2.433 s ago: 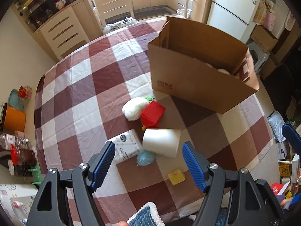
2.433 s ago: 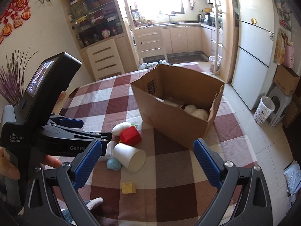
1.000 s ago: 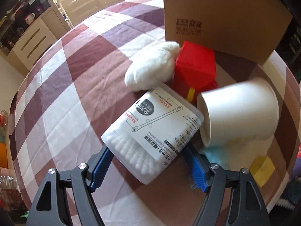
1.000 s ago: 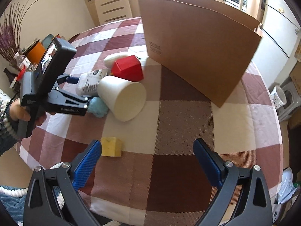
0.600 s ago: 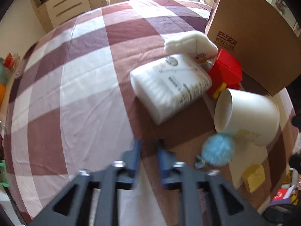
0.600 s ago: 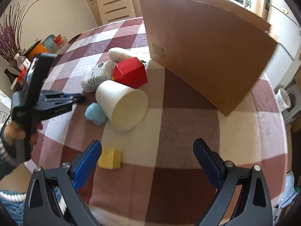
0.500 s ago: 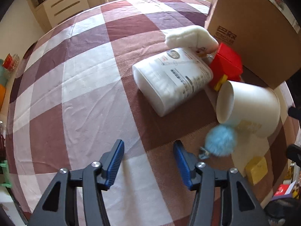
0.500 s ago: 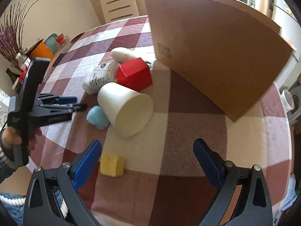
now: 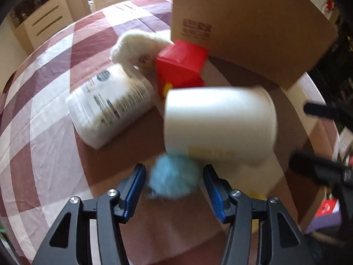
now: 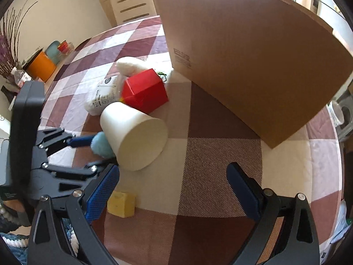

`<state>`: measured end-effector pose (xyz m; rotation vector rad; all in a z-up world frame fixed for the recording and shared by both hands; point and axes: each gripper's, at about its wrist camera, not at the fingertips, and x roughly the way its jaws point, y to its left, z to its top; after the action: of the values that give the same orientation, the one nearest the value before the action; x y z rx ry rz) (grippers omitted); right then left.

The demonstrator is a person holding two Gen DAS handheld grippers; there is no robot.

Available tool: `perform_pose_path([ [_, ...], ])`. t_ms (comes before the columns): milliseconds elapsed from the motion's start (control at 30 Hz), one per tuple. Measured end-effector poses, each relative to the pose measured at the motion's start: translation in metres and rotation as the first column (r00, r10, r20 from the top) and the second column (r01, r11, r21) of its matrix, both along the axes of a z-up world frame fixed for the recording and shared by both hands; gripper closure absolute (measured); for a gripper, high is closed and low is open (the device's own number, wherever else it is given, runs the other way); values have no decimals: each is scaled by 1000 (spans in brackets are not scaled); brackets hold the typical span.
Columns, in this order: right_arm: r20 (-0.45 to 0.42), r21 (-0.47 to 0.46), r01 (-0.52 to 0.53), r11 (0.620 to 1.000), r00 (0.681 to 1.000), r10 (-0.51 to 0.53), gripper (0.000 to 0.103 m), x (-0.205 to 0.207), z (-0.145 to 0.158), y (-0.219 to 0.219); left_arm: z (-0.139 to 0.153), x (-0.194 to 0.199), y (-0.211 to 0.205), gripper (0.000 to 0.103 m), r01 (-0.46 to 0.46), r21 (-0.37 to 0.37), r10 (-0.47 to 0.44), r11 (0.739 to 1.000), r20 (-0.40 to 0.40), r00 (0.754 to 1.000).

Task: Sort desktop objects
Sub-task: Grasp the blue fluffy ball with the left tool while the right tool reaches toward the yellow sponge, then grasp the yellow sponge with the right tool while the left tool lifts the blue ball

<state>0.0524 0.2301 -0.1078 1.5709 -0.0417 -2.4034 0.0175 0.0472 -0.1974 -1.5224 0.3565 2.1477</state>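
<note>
The left gripper [image 9: 174, 182] points steeply down at the table, and its blue-padded jaws are closing around a small fluffy light-blue pompom [image 9: 173, 177]. The pompom sits squarely between the two pads; a sliver of gap shows on either side, so the pads do not yet seem to press on it. The ball is round, with no long axis to line up with, so the grip depends only on the ball staying centred between the pads.

What matters is what lies just past it. A white paper cup [image 9: 218, 124] on its side rests right against the far side of the pompom, its wall touching or overlapping the fluff. Any push forward would likely nudge the cup, so a straight lift looks safest.

Beyond the cup stand a red cardboard cube-shaped box [image 9: 181, 66], a clear plastic pack of cotton swabs [image 9: 110, 108] to its left and a white plush toy [image 9: 134, 48] behind them. Farthest out rises the big brown cardboard carton [image 9: 249, 26], the likely place for sorted things.

The right gripper [image 10: 174, 192] hangs wide open and empty above the checked tablecloth [image 10: 209, 159], with a yellow block [image 10: 121, 204] just beside its left pad. The left gripper is plainly the nearer one to the pompom.
</note>
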Motion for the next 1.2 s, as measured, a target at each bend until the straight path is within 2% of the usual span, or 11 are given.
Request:
perform_pose_path([
  [67,2,-4,-17,1000,1000,17,13,1,-2,-2,1,-4,-7,78,-17,-1,17,1000,-3,1000],
  [167,10,-10,-50,999,999,50,23,1,-6,-7,0,-8,-27,79,-68,-17,68,998,1,998],
  [367,25,-78,-90,993,995,92,23,-4,-14,-20,0,-10,-76,78,-185,-61,185,981,-5,983],
  [533,85,-121,-114,986,989,125,23,0,-21,-24,-1,-11,-91,77,-226,-71,226,972,-3,974],
  [733,55,29,-273,962,961,271,23,41,-32,-48,0,0,-92,75,-243,-66,241,968,-29,970],
  [833,42,91,-321,943,947,318,23,50,-39,-66,2,9,-93,63,-253,-74,250,965,-49,967],
  [933,17,178,-342,923,939,345,39,57,-46,-77,1,2,-93,54,-269,-69,265,961,-58,962],
  [967,1,182,-353,918,933,359,54,60,-44,-79,-1,0,-97,54,-269,-61,266,961,-52,963],
  [1000,-7,178,-354,918,933,361,61,61,-43,-79,-2,-2,-101,59,-265,-53,263,963,-42,964],
  [1067,2,152,-337,929,940,341,61,61,-41,-74,-2,-1,-104,79,-246,-28,246,969,-13,969],
  [1200,27,98,-281,955,960,280,61,60,-39,-56,-2,-1,-110,79,-216,23,215,976,44,976],
])
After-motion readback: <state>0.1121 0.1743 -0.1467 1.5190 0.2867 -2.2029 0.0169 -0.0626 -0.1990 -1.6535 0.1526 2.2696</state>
